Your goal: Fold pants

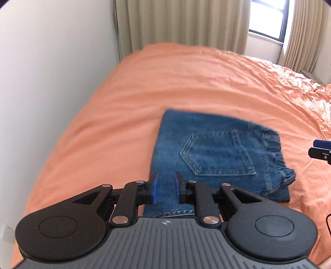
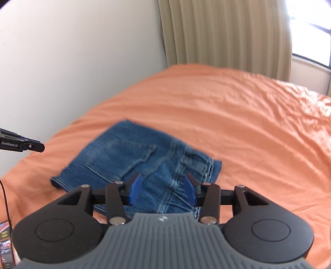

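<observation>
Blue denim pants (image 1: 217, 153) lie folded into a compact rectangle on the orange bed, back pocket up, waistband to the right. They also show in the right wrist view (image 2: 132, 159). My left gripper (image 1: 166, 187) is open and empty, hovering above the pants' near left edge. My right gripper (image 2: 163, 188) is open and empty, above the waistband end. The right gripper's tip shows at the right edge of the left wrist view (image 1: 320, 150). The left gripper's tip shows at the left edge of the right wrist view (image 2: 31, 145).
The orange bedsheet (image 1: 186, 87) covers the whole bed, wrinkled at the far right. A white wall (image 1: 51, 62) runs along the bed's left side. Beige curtains (image 1: 186, 22) and a window (image 1: 266, 16) stand behind the bed.
</observation>
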`<state>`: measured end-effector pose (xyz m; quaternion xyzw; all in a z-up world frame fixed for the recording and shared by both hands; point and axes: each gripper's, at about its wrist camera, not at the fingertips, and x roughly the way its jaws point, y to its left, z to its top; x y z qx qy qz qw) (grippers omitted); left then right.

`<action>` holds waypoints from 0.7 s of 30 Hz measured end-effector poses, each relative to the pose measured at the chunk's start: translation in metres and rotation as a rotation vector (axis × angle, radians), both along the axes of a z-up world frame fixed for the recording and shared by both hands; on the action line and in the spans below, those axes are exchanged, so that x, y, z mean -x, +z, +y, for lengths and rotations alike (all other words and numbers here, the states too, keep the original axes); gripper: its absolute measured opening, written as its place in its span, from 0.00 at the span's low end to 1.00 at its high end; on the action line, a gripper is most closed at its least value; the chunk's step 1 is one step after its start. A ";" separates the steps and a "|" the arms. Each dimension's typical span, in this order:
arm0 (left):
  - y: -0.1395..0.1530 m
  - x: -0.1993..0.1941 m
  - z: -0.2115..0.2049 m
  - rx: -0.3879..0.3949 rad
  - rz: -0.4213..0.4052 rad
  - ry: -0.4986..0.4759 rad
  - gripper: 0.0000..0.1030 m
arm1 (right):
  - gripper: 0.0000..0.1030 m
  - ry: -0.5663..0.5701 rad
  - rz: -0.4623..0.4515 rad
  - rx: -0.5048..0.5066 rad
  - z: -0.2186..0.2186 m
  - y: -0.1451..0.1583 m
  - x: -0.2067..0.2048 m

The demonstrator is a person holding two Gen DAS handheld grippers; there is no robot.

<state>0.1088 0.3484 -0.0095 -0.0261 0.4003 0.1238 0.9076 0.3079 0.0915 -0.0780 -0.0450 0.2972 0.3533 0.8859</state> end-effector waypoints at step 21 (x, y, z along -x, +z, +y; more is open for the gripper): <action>0.119 0.155 -0.189 -0.269 -0.469 0.044 1.00 | 0.79 -0.141 -0.361 -0.110 -0.130 0.094 0.214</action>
